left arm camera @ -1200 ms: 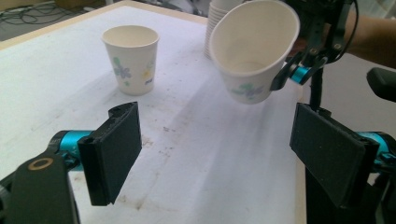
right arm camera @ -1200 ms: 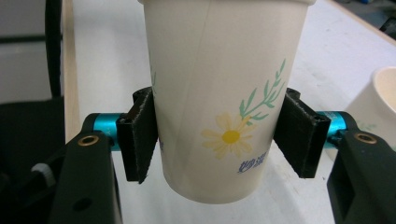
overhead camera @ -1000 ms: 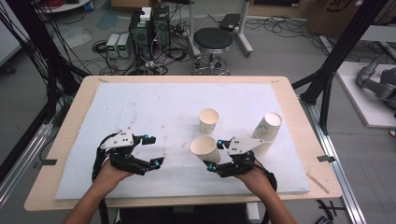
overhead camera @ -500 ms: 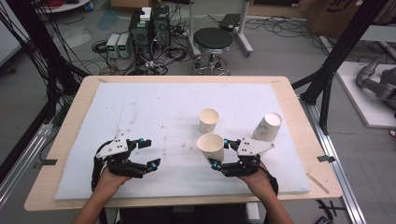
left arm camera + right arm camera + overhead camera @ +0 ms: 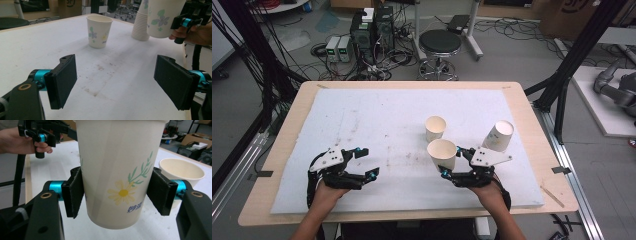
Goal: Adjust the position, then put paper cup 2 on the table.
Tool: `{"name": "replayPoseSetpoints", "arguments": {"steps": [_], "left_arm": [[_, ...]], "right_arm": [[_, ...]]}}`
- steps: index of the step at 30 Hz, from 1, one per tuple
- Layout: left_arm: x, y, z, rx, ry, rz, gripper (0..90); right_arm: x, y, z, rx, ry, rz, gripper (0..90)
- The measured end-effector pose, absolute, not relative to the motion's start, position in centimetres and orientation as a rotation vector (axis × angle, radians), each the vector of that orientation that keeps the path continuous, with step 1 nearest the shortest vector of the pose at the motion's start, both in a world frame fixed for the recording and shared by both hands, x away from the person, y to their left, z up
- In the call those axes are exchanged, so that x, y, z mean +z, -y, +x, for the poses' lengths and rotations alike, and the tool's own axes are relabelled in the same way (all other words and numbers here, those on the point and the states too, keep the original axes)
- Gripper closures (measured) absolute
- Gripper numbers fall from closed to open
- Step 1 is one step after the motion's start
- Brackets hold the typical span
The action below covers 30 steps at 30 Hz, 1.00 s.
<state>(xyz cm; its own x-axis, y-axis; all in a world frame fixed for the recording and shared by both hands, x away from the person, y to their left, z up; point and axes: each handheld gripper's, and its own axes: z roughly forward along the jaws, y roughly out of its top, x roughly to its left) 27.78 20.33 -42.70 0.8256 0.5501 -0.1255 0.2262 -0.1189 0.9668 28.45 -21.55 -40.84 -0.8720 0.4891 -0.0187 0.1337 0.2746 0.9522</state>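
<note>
The paper cup [image 5: 117, 173] is held upright by the right gripper [image 5: 451, 165], with both jaws pressed on its sides, and it is lifted a little above the tabletop [image 5: 377, 120], near the front edge. Compared with one second ago, this cup is carried slightly to the right and towards the second cup [image 5: 435, 128], which stands alone further back; this is judged as a move for placing or nesting it there.

The left gripper [image 5: 115, 82] is seen low over the foam at the front left, with nothing between its jaws. Its jaws have just been closing a little, but they are kept wide apart and empty, and the hand is lowered compared with before, so it is probably only waiting.

To the right, a stack of cups [image 5: 499, 136] is found, leaning a little. It is close beside the right hand [image 5: 487, 192], and it could be knocked if the gripper is swung that way. Some brown stains [image 5: 96, 80] are seen on the white cover. Between the held cup and the second cup nothing is standing.
</note>
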Motion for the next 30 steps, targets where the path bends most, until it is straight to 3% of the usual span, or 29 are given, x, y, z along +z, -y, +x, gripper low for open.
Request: {"name": "replayPoseSetpoints", "arguments": {"steps": [30], "left_arm": [[-42.8,-22.2,28.1,0.352,-0.66,1.669,18.5]], "right_arm": [[-40.7,21.7,28.5,1.682,-2.146,0.599,35.3]]}}
